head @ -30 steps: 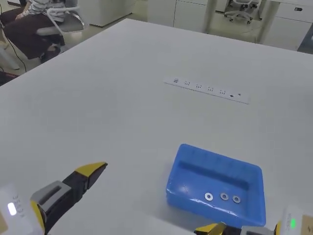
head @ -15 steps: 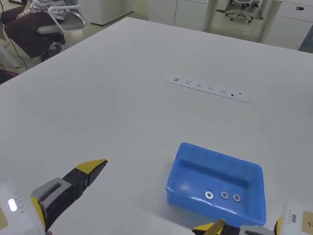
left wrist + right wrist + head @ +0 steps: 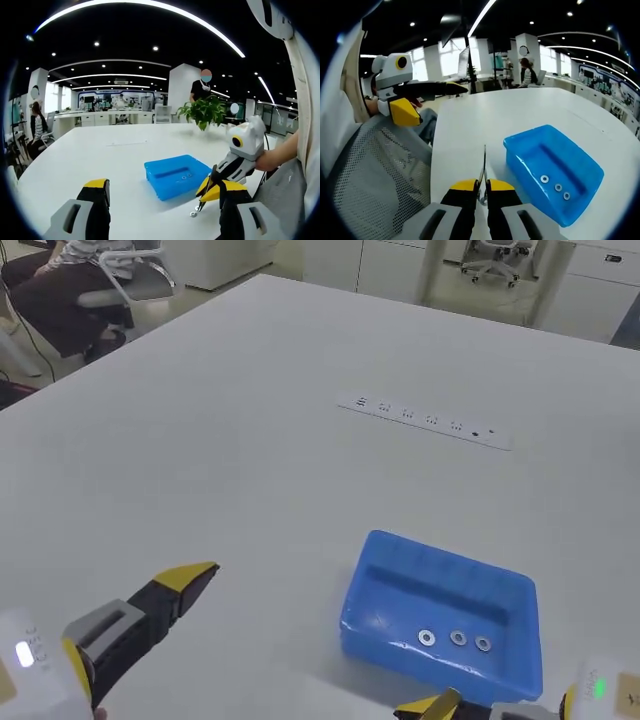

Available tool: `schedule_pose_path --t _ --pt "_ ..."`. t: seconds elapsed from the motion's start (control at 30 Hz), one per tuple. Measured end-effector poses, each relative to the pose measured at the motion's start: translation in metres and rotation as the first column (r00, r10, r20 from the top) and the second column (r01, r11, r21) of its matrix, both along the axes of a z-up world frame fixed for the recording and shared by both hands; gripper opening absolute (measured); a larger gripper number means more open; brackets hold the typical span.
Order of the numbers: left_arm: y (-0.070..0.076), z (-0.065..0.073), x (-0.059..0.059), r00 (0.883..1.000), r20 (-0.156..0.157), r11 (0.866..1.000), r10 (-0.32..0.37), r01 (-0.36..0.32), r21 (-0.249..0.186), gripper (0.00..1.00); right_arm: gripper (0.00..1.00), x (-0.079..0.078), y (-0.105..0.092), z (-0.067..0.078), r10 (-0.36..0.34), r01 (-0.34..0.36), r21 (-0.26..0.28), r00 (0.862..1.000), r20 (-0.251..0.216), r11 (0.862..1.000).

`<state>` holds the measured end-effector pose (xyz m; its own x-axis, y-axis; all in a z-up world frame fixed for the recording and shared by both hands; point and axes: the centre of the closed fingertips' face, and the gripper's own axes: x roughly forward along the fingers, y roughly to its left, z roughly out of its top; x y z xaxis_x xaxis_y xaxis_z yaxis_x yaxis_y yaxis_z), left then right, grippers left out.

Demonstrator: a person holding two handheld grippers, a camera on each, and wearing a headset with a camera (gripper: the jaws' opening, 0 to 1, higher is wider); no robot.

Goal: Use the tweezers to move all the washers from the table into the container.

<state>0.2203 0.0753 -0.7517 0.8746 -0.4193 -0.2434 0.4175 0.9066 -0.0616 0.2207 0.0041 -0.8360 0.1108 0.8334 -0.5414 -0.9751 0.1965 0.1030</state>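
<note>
The blue container (image 3: 440,585) sits on the white table (image 3: 250,460) at the near right, with three washers (image 3: 458,639) in a row on its floor. My right gripper (image 3: 483,184) is shut on thin metal tweezers (image 3: 484,162), which point forward just left of the container (image 3: 552,170). In the left gripper view those tweezers (image 3: 204,202) slant down to a single washer (image 3: 192,214) lying on the table beside the container (image 3: 175,175). My left gripper (image 3: 162,192) hangs open and empty, near the table's front left (image 3: 180,590). The right gripper (image 3: 435,705) peeks in at the bottom edge.
A flush power strip (image 3: 425,422) lies in the table beyond the container. A person sits on a chair (image 3: 70,280) off the far left corner. A mesh chair back (image 3: 375,170) is close behind the near edge. A potted plant (image 3: 205,111) stands past the table.
</note>
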Motion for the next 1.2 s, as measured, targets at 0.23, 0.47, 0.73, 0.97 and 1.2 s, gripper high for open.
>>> schedule_pose_path --t 0.23,0.47,0.73,0.97,1.2 --pt "0.000 0.001 -0.001 1.000 0.002 1.000 0.000 0.000 -0.002 0.92 0.03 -0.021 0.006 -0.004 0.216 -0.190 -0.135 0.951 0.221 0.972" --pt "-0.001 0.001 -0.002 1.000 0.002 1.000 -0.003 0.003 -0.003 0.92 0.02 -0.008 0.006 -0.002 0.092 -0.083 -0.077 0.988 0.123 0.994" --pt "-0.002 0.001 -0.002 1.000 0.005 1.000 -0.004 0.004 -0.003 0.93 0.02 0.012 -0.005 0.008 -0.088 0.090 0.027 0.995 -0.056 0.996" --pt "-0.003 0.002 -0.002 1.000 0.006 1.000 -0.006 0.006 -0.004 0.93 0.02 0.020 -0.004 0.022 -0.124 0.133 0.069 0.985 -0.120 0.989" --pt "-0.003 0.001 -0.001 1.000 0.004 1.000 -0.007 0.007 -0.007 0.93 0.03 0.029 -0.001 0.040 -0.152 0.170 0.101 0.974 -0.166 0.980"
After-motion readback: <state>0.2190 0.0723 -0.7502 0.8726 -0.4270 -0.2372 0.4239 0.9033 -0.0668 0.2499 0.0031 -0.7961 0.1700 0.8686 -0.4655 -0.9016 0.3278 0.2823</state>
